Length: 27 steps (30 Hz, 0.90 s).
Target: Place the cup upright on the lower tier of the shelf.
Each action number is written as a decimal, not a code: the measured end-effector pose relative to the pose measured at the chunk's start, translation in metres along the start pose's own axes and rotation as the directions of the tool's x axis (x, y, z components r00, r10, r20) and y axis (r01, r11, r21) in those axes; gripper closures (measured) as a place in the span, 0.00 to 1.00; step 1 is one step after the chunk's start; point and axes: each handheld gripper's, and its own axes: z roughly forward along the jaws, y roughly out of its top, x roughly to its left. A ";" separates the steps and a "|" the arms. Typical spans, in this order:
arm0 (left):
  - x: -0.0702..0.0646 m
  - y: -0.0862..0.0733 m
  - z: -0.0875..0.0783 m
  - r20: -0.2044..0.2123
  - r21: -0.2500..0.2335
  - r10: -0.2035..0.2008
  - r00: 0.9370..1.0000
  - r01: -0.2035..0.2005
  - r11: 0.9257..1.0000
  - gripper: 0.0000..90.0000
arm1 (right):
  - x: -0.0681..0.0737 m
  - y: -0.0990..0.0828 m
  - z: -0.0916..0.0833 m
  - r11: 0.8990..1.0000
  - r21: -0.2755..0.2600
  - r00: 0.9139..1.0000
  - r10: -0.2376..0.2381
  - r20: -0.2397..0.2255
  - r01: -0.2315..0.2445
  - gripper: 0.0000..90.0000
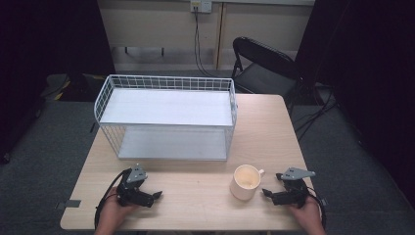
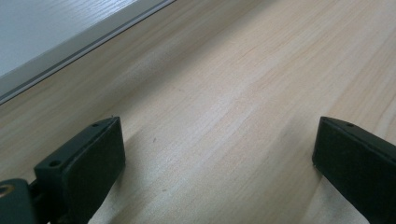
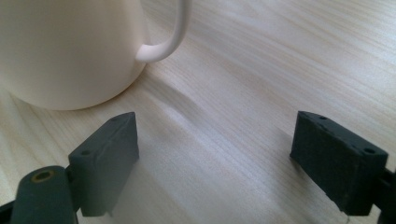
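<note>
Mug (image 3: 70, 46) cut off at top and left in right claw view, rim and inside hidden there; high view shows it whole, upright on worktop (image 1: 195, 191), handle (image 3: 170, 35) toward right claw (image 1: 266, 192). Right claw jaws apart, nothing between, mug just ahead. Left claw (image 1: 157, 196) jaws apart too, over bare wood, well apart from mug. Wire shelf rack (image 1: 166, 117) beyond both; left claw view catches just its base edge.

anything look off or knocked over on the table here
Nothing stands out. The cream mug stands upright on the table, unspilled, and the white wire rack sits square. Both the left gripper and right gripper rest open, holding nothing.
</note>
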 end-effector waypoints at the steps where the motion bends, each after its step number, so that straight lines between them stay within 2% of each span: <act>1: 0.000 0.000 0.000 0.000 0.000 0.000 1.000 0.000 1.000 0.02 | 0.000 0.000 0.000 1.000 0.000 1.000 0.000 0.000 0.000 0.16; 11: 0.000 0.000 0.000 0.000 0.000 0.000 1.000 0.000 1.000 0.02 | 0.003 0.000 0.000 1.000 -0.004 0.999 0.022 0.023 -0.022 0.16; 14: 0.000 0.000 0.000 0.001 0.000 0.000 1.000 0.000 1.000 0.02 | 0.005 0.002 -0.001 0.999 0.018 0.999 0.039 0.037 -0.040 0.19; 16: 0.000 0.000 0.000 0.001 0.000 0.000 1.000 0.000 1.000 0.02 | 0.005 0.004 -0.003 0.999 0.031 0.999 0.037 0.036 -0.038 0.25; 19: 0.000 0.000 0.000 0.001 0.000 0.000 1.000 0.000 1.000 0.02 | 0.005 0.005 -0.005 0.998 0.035 0.998 0.049 0.026 -0.050 0.26; 24: 0.000 0.000 0.000 0.001 0.000 0.000 1.000 0.000 1.000 0.02 | 0.010 0.011 -0.015 0.999 0.014 0.999 0.043 0.005 -0.043 0.29; 27: 0.000 0.000 0.000 0.001 0.000 0.000 1.000 0.000 1.000 0.02 | 0.014 0.015 -0.020 0.999 0.001 0.999 0.032 0.008 -0.032 0.30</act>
